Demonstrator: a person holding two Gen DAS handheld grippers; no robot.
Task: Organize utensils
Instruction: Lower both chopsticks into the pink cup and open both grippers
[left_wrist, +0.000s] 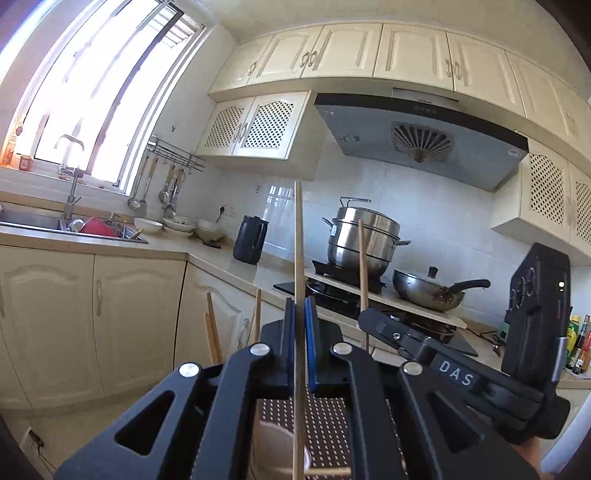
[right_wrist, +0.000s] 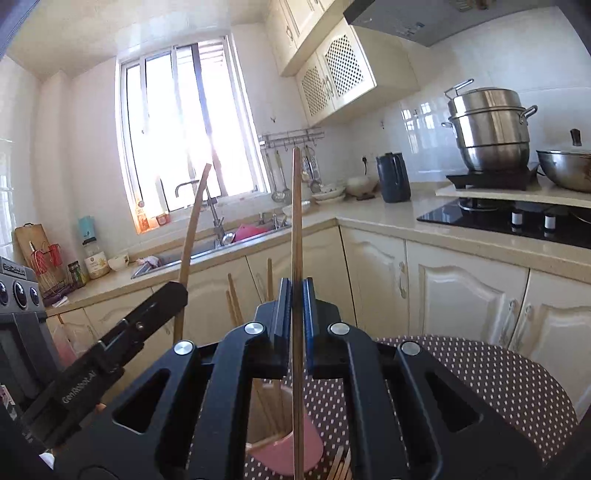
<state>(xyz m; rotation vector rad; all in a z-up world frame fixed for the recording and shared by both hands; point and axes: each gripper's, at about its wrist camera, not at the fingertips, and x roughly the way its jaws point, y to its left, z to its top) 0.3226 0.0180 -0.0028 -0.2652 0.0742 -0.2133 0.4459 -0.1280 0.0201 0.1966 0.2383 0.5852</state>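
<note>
A chopstick (left_wrist: 299, 258) is clamped upright between the blue-padded fingers of the left gripper (left_wrist: 300, 314), with its upper length standing well above the tips and its lower end passing down between the arms. A second chopstick (right_wrist: 296, 229) is pinched the same way by the right gripper (right_wrist: 296, 295). Both sticks are seen as thin, straight, pale wood. Below the right gripper, a pink cup (right_wrist: 291, 454) holding more chopsticks (right_wrist: 267, 410) is seen on a dotted brown cloth (right_wrist: 480, 376).
</note>
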